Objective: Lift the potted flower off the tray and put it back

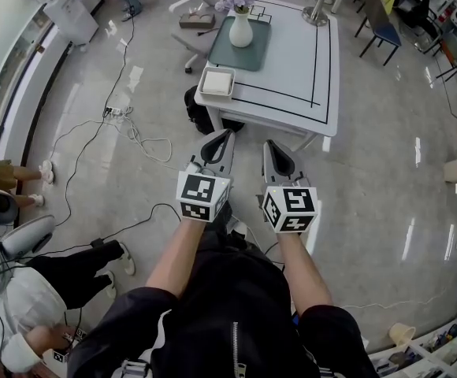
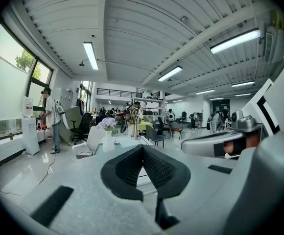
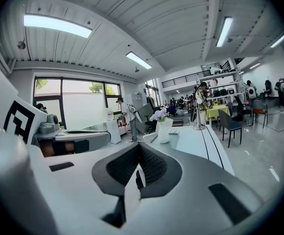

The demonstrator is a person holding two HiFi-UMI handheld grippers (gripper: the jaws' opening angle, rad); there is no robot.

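Holding pose: we hold both grippers out ahead of our body, side by side, near each other but not touching, both aimed at the table (image 1: 291, 85).
Arms: our two bare forearms (image 1: 183, 250) come out of black sleeves and run almost parallel, with the wrists straight.
Left gripper: the left gripper (image 1: 228, 135) points forward, close to level and tipped only slightly down.
Left jaws: in the left gripper view its black pads (image 2: 161, 169) meet at the tips, closed, with nothing between them.
Right gripper: the right gripper (image 1: 268, 145) lies alongside the left one at much the same tilt, its tip a little nearer to us.
Right jaws: in the right gripper view its pads (image 3: 154, 163) are pressed together and hold nothing.
Marker cubes: the marker cubes (image 1: 203, 195) on both grippers face up toward our head.
Potted flower: the potted flower (image 1: 240, 22), pale purple blooms in a white vase, stands upright on the tray (image 1: 254, 53), well apart from both grippers.
Tray: we see it as a dark flat rectangle on the far left part of the table.
Gripper views: the flower shows beyond the jaw tips, left of them in the left gripper view and just right of them in the right gripper view.
Table corner: a white square dish (image 1: 217, 83) sits on the near left corner, apart from the tray.
Floor: both grippers hang over the shiny floor (image 1: 370, 179), short of the table's near edge, and cables (image 1: 134, 136) trail across it to our left.
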